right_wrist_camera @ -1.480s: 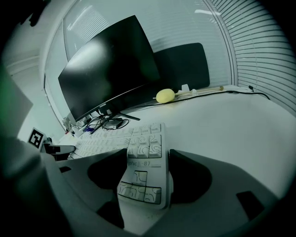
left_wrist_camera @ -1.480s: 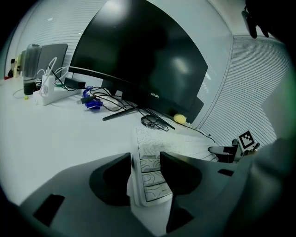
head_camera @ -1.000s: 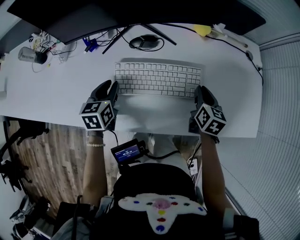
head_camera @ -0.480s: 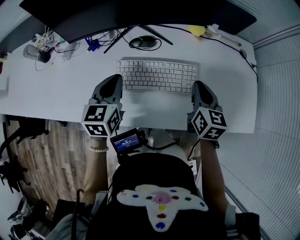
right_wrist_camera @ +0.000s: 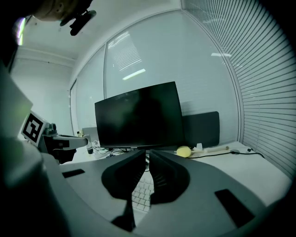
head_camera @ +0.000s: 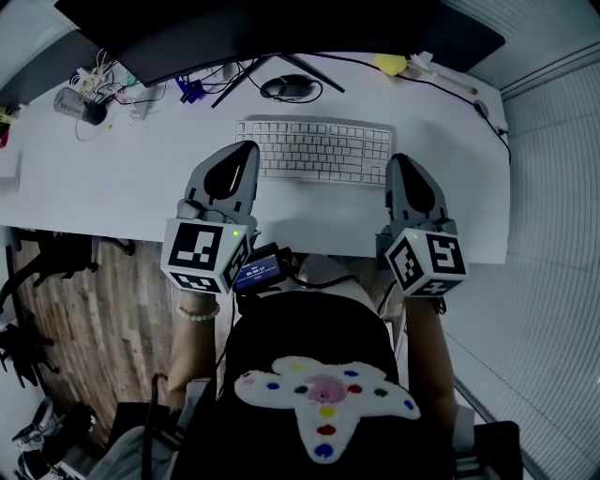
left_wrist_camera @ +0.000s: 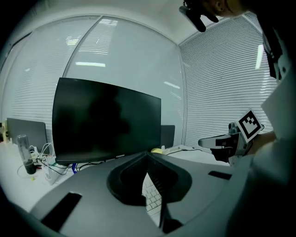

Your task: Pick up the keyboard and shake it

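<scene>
The keyboard (head_camera: 314,150) lies flat on the white counter (head_camera: 112,178), in front of the dark monitor (head_camera: 234,28) and just this side of the mouse (head_camera: 286,86). Neither gripper has hold of it.

Left gripper (head_camera: 244,157): positioned at the keyboard's left end, with its marker cube (head_camera: 206,253) toward the person. In the left gripper view the fingers (left_wrist_camera: 132,178) are brought together at their tips with nothing between them. A strip of keys shows below, behind the fingers.

Right gripper (head_camera: 406,173): positioned just off the keyboard's right end, with its marker cube (head_camera: 427,261) toward the person. In the right gripper view the fingers (right_wrist_camera: 169,178) stand closed to a thin slit, gripping nothing. The keys again show lower down, beyond the fingers.

Other items noted: a yellow object (head_camera: 389,64) sits at the far right of the counter, beside a cable. Loose cables and small devices are clustered at the far left, under the monitor's edge.
</scene>
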